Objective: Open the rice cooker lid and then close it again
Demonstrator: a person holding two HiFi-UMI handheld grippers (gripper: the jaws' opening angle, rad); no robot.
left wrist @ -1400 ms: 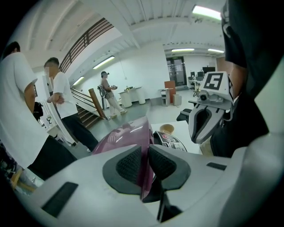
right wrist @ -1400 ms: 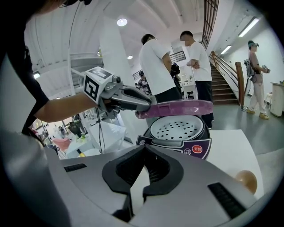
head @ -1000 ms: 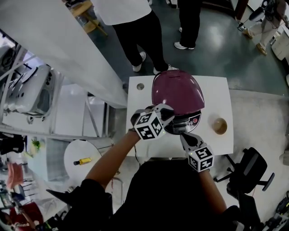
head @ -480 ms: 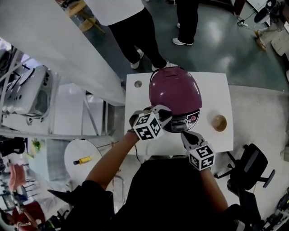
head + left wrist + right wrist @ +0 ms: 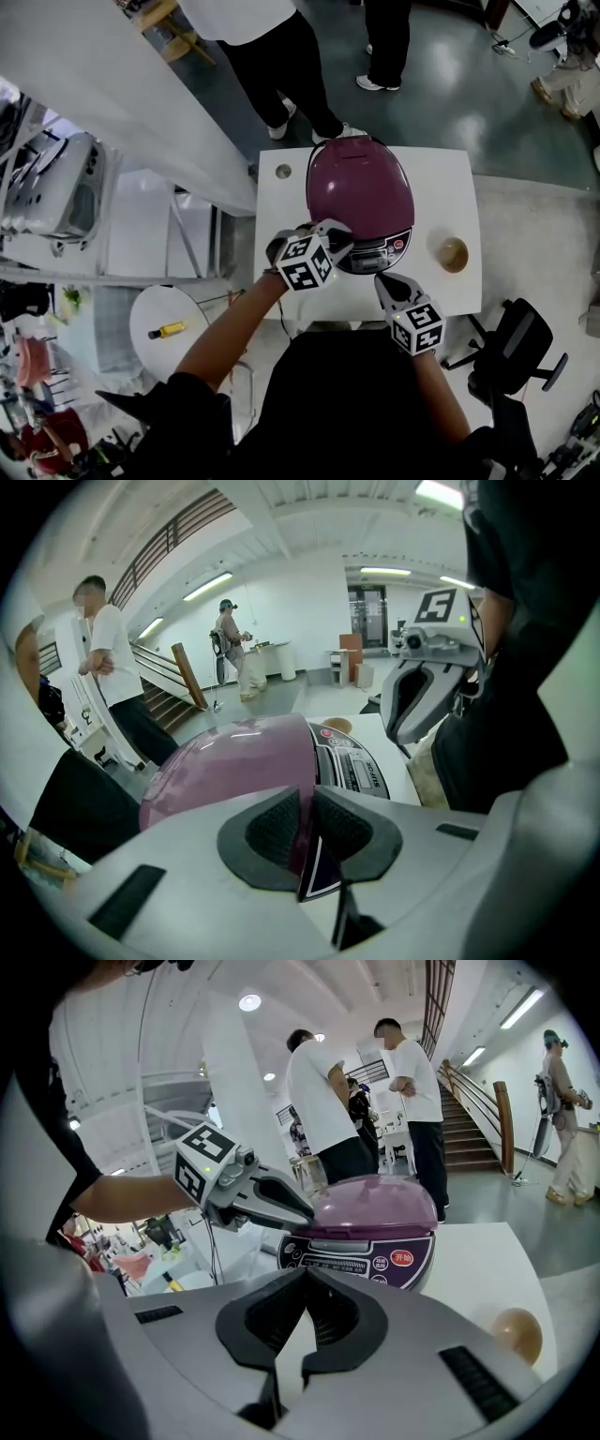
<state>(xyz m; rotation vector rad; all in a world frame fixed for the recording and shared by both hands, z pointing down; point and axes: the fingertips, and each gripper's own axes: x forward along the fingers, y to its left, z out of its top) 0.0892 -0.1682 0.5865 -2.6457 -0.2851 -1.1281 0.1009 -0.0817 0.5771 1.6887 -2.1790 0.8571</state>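
Left claw (image 5: 335, 237) grasps the front edge of the purple rice cooker lid (image 5: 359, 187); right claw (image 5: 383, 281) hovers clenched, empty, above the counter (image 5: 457, 183).

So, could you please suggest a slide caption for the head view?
From above: left claw pinches the rim of the purple rice cooker lid; right claw hangs shut nearby.

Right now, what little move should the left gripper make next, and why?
Probably press the purple lid gently down until it clicks shut. The left gripper has its fingers pinching the lid's front edge, and the lid looks nearly flat above the control panel, so only a small push seems left. The right gripper is shut and empty.
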